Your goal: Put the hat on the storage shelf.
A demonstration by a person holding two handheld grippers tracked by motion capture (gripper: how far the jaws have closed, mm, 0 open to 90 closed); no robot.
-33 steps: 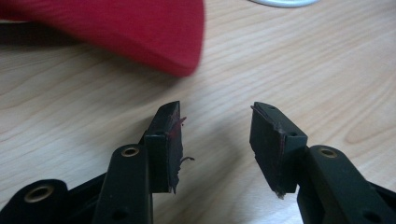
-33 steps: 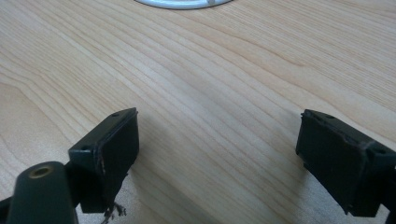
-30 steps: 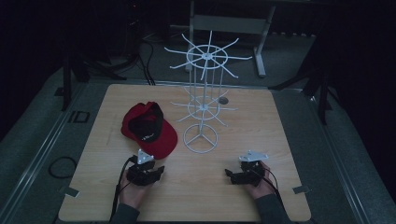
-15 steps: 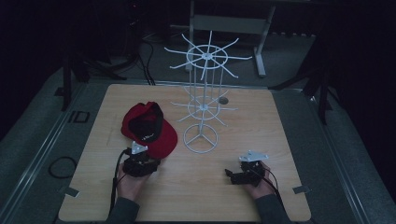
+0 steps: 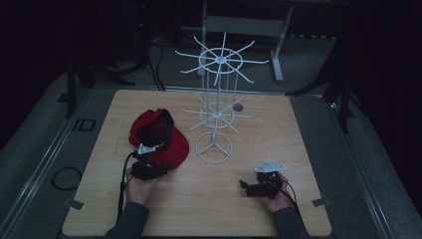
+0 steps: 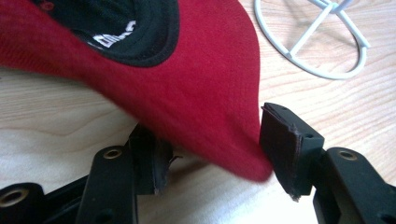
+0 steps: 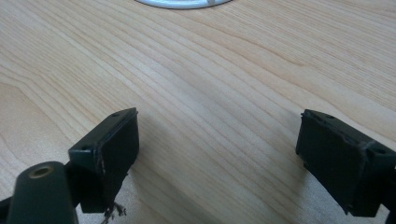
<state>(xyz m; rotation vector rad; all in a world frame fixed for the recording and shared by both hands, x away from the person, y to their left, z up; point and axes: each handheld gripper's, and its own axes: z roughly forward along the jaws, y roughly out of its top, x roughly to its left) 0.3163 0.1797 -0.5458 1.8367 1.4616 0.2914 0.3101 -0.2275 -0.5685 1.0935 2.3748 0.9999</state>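
1. The main risk: my left gripper [image 6: 212, 154] has the brim of the red cap [image 6: 187, 79] between its jaws, but the pads do not press it yet; the jaws have just been opening, and they stand wide; if I close while only the brim tip is between them, I think the cloth can slip out when I lift.
2. A second risk: the white wire rack [image 5: 215, 104] stands just beside the cap; if I swing the cap carelessly, it may catch on one of the thin arms and tip the rack.
3. The cap lies upside down on the wooden table [image 5: 298, 134], at the left of the rack; its brim tip is closer to my right finger [image 6: 285, 144] than to my left finger [image 6: 149, 161].
4. My right gripper [image 7: 217, 158] is released and holds nothing; it rests over bare wood, well apart from the cap.
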